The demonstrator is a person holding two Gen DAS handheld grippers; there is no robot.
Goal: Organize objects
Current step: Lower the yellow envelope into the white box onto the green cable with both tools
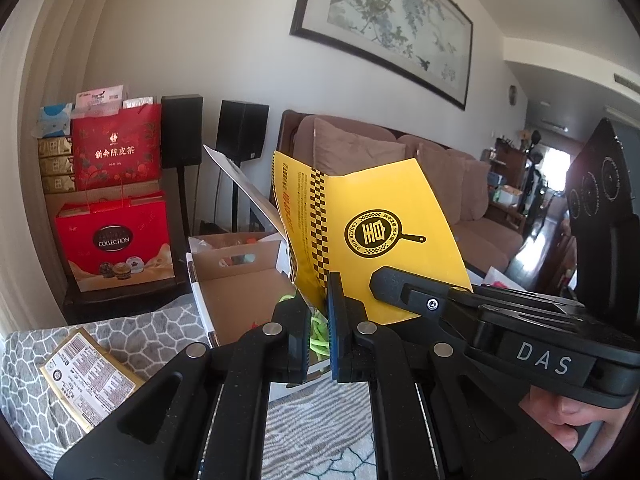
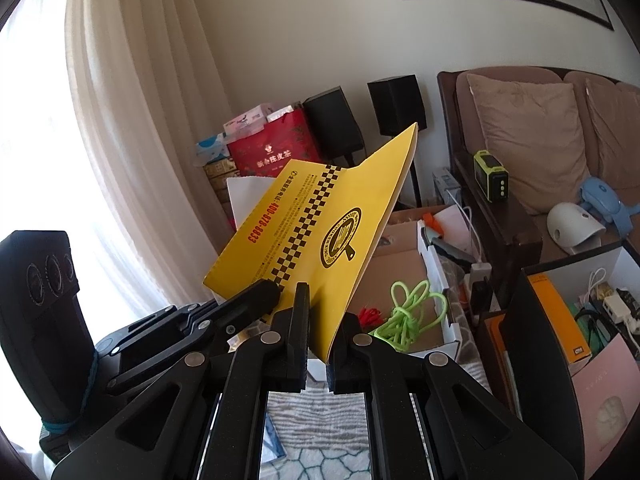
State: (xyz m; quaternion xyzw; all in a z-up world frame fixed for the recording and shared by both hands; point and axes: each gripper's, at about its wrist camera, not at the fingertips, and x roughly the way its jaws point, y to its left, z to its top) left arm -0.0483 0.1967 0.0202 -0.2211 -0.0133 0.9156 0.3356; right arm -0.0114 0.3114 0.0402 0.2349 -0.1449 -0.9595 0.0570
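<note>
A yellow folded booklet (image 1: 380,220) with a frying-pan logo and a checkered stripe is held up in the air by its lower edge. My left gripper (image 1: 320,304) is shut on that edge near the fold. My right gripper (image 1: 382,280) reaches in from the right and clamps the same edge beside it. In the right wrist view the booklet (image 2: 320,220) tilts up to the right, with the right gripper (image 2: 319,316) shut on its bottom corner and the left gripper (image 2: 268,294) pinching it from the left. An open cardboard box (image 2: 434,276) lies below, with a neon green cord (image 2: 404,316) in it.
A gold labelled packet (image 1: 88,376) lies on the patterned grey cloth at the left. Red gift bags (image 1: 116,152) and two black speakers (image 1: 242,128) stand behind the box. A brown sofa (image 2: 528,128) is at the right, and a second box (image 2: 576,268) of cables and cartons at the near right.
</note>
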